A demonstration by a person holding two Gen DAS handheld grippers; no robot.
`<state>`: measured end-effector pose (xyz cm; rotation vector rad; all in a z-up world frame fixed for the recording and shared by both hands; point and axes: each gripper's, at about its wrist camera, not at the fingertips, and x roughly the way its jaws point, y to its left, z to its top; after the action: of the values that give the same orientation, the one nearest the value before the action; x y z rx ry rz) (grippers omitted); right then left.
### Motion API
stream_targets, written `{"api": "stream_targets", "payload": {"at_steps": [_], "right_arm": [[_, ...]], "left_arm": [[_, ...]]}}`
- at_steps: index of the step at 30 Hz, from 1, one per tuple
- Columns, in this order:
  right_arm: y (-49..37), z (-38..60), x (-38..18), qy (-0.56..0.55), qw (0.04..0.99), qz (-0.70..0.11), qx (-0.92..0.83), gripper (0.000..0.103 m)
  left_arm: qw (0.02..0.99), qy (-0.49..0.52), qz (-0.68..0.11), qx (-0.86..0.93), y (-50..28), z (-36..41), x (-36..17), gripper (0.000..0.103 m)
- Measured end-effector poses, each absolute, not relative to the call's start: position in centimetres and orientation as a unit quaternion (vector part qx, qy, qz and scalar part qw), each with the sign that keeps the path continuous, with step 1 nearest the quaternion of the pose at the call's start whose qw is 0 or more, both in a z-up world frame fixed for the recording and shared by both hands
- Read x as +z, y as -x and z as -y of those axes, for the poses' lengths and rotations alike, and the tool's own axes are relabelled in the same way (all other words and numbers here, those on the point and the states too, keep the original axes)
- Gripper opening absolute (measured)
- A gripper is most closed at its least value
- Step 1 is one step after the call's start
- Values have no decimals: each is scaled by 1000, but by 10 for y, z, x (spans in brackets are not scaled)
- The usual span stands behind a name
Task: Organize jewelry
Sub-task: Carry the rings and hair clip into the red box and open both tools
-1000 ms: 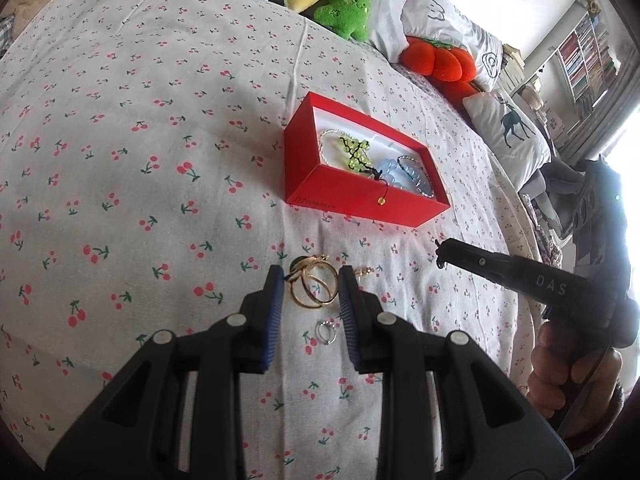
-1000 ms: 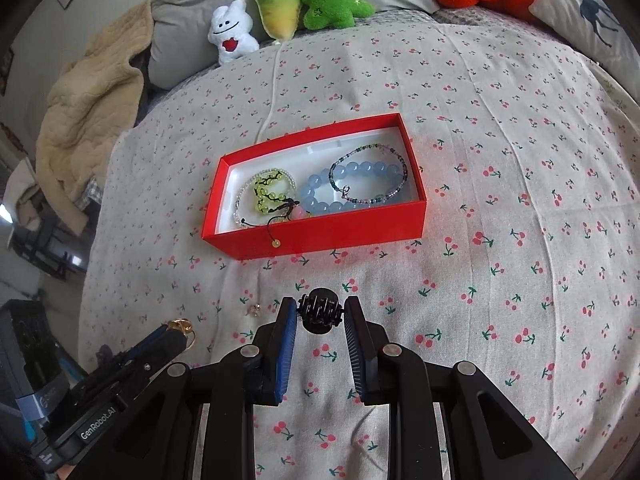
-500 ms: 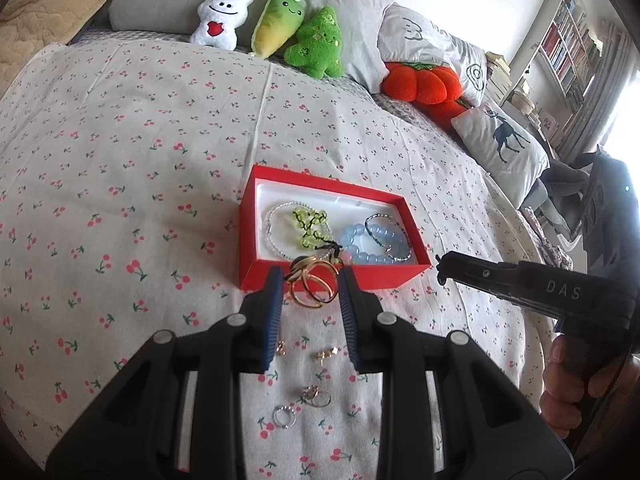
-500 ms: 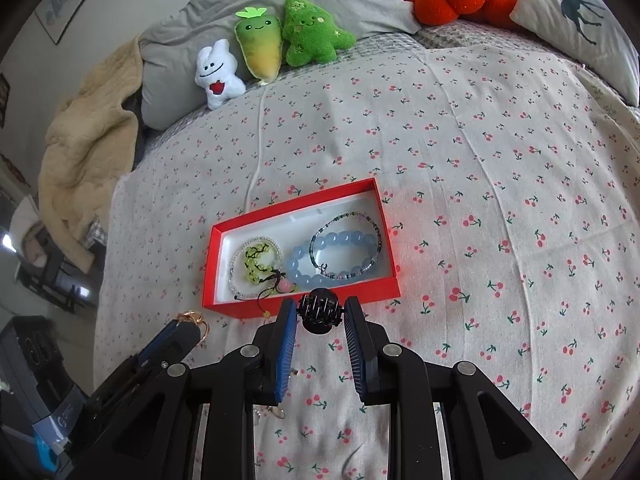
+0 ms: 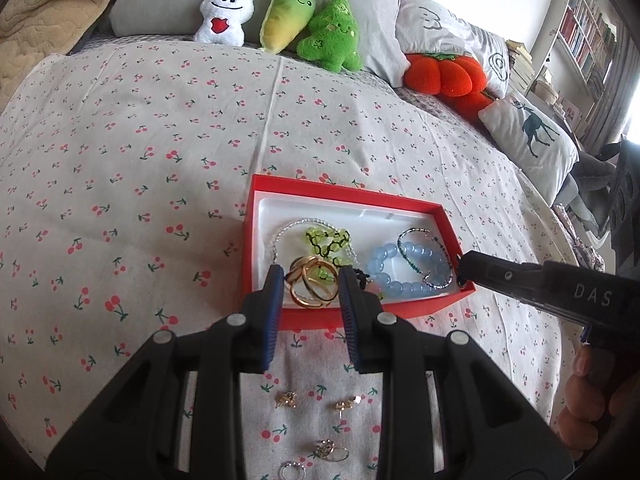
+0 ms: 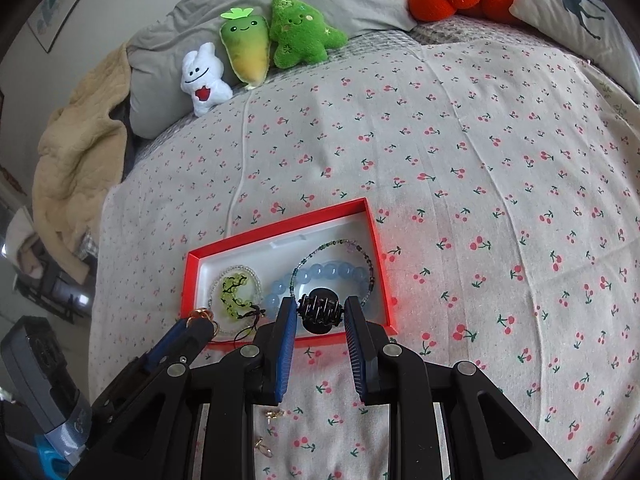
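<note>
A red jewelry box [image 5: 320,193] with a white lining lies open on the bed; it also shows in the right wrist view [image 6: 280,227]. Inside are a green bead bracelet [image 5: 326,238], a light blue bead bracelet [image 5: 390,276] and a thin dark bead bracelet [image 6: 362,254]. My left gripper [image 5: 312,286] is shut on gold hoop earrings [image 5: 310,284], held over the box's near left part. My right gripper [image 6: 320,310] is shut on a black hair claw clip [image 6: 320,312], over the box's near right part.
Small gold earrings [image 5: 286,399] and rings [image 5: 330,450] lie on the cherry-print sheet in front of the box. Plush toys [image 5: 306,30] and pillows line the far edge. A beige blanket [image 6: 76,152] lies at the left.
Both grippers have lifted off the sheet and moved forward to the box, each carrying its item. The loose earrings and rings now lie below and behind the left gripper.
</note>
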<state>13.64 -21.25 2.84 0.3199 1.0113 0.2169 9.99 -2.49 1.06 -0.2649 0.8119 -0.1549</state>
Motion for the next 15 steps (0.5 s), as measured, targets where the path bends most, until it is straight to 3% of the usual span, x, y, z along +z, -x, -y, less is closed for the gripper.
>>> {"api": "stream_targets", "payload": {"at_steps": [15], "right_arm": [[-142, 211, 20, -147, 858, -483, 93, 25]], "left_arm": [[911, 125, -388, -61, -86, 17, 20, 31]]}}
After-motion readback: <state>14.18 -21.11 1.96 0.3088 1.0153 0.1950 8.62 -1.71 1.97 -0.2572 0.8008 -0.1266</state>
